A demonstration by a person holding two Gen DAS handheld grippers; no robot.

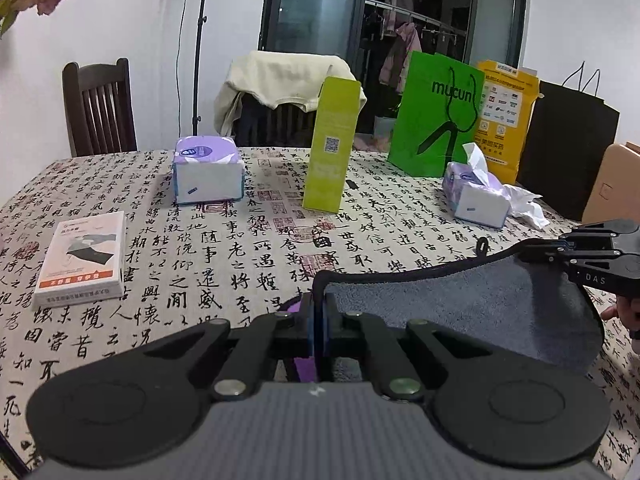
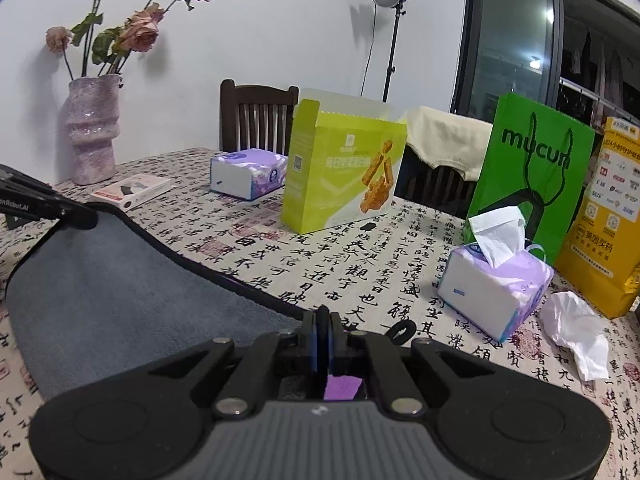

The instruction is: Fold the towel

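A grey towel point(image 1: 472, 312) with a black hem and a purple underside hangs lifted above the table, stretched between both grippers. My left gripper point(image 1: 320, 304) is shut on one corner of it. My right gripper point(image 2: 323, 320) is shut on the other corner; the towel point(image 2: 120, 292) sags away to its left. In the left wrist view the right gripper point(image 1: 532, 254) shows at the right edge, clamped on the hem. In the right wrist view the left gripper point(image 2: 76, 216) shows at the left edge on the hem.
The table wears a calligraphy-print cloth point(image 1: 224, 248). On it stand a lime box point(image 1: 330, 144), two tissue packs point(image 1: 208, 170) point(image 2: 494, 288), a small flat box point(image 1: 82, 258), a green bag point(image 1: 434, 116), a yellow bag point(image 2: 608, 216), a crumpled tissue point(image 2: 576, 332) and a vase point(image 2: 92, 128). Chairs stand behind.
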